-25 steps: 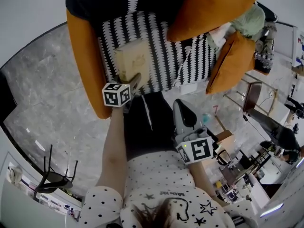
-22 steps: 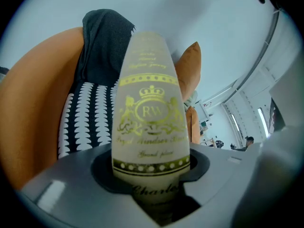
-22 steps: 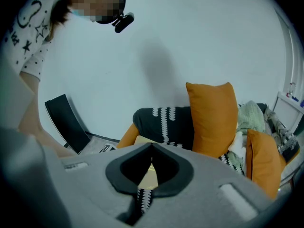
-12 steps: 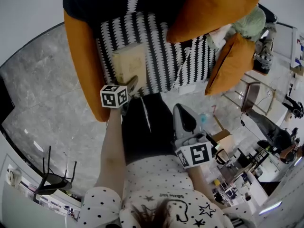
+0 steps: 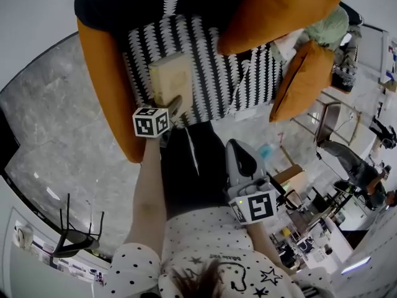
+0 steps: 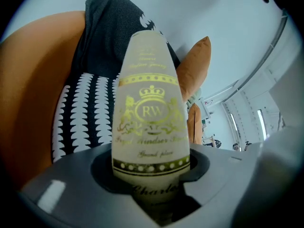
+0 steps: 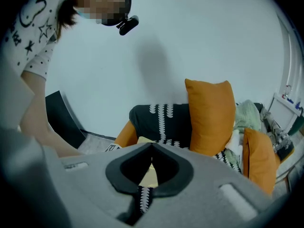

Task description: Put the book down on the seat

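Two orange cushions (image 5: 279, 11) lean on a sofa at twelve o'clock in the head view, with a pale green cloth (image 5: 329, 30) bundled between them at two o'clock. The sofa's seat (image 5: 217, 73) is black with white leaf-like stripes and its arm (image 5: 108, 85) is orange. Grey marbled floor (image 5: 56, 123) spreads out toward nine o'clock, a white wall (image 7: 166, 42) stands behind the sofa, a black chair (image 5: 77, 234) sits at eight o'clock, and cluttered shelving fills four o'clock. The book (image 5: 172, 79), cream with gold print, lies over the seat's eleven o'clock part, just beside the orange arm. Whether it touches the fabric I cannot tell. The left gripper (image 5: 173, 104) has its jaws clamped on the book's near edge, and in the left gripper view the cover rises straight out of them. The right gripper (image 5: 239, 160) hangs by the person's leg at five o'clock, its jaws closed together on nothing. Compared with a second ago, the book is over the same patch of seat, the clamp is unchanged, and the right gripper has kept its place.
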`<move>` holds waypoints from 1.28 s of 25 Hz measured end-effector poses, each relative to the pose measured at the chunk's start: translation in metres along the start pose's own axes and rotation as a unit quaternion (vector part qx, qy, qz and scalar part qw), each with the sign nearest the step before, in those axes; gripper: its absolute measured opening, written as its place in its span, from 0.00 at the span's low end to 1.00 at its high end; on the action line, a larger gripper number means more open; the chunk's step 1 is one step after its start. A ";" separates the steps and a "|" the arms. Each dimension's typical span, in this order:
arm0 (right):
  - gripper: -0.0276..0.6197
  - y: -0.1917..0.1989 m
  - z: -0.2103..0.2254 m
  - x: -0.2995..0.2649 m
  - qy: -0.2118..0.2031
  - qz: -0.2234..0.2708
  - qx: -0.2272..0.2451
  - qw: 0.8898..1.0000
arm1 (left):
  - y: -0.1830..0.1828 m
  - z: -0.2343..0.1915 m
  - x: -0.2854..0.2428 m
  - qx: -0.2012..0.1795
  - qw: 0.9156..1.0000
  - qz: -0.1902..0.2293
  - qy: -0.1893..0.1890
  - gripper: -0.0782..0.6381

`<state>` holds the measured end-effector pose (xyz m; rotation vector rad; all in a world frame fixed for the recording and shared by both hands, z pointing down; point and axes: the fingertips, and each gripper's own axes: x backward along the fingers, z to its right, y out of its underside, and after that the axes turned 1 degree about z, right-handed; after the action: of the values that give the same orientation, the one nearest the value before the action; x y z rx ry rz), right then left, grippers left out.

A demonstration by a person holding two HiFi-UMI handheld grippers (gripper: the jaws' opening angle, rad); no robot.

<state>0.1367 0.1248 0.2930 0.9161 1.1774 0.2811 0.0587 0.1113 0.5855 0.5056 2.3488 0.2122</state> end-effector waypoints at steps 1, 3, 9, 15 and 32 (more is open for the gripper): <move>0.05 -0.003 0.004 -0.001 0.000 0.001 -0.002 1.000 | -0.002 0.002 -0.003 0.000 1.000 -0.001 0.000 0.42; 0.05 -0.007 0.010 -0.003 0.000 0.000 -0.006 1.000 | -0.006 0.004 -0.009 0.000 1.000 -0.002 0.000 0.42; 0.05 0.002 -0.001 -0.015 0.001 -0.004 -0.014 1.000 | 0.005 -0.016 -0.007 0.003 1.000 -0.002 -0.002 0.42; 0.05 0.013 0.002 -0.015 0.008 -0.011 -0.020 1.000 | 0.012 -0.020 -0.013 0.001 1.000 -0.010 0.002 0.42; 0.05 0.036 -0.007 -0.016 0.025 -0.025 -0.042 0.998 | 0.026 -0.037 -0.028 0.010 0.999 -0.024 0.018 0.42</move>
<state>0.1330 0.1403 0.3298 0.8086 1.2234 0.3121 0.0604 0.1233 0.6372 0.4573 2.3979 0.1756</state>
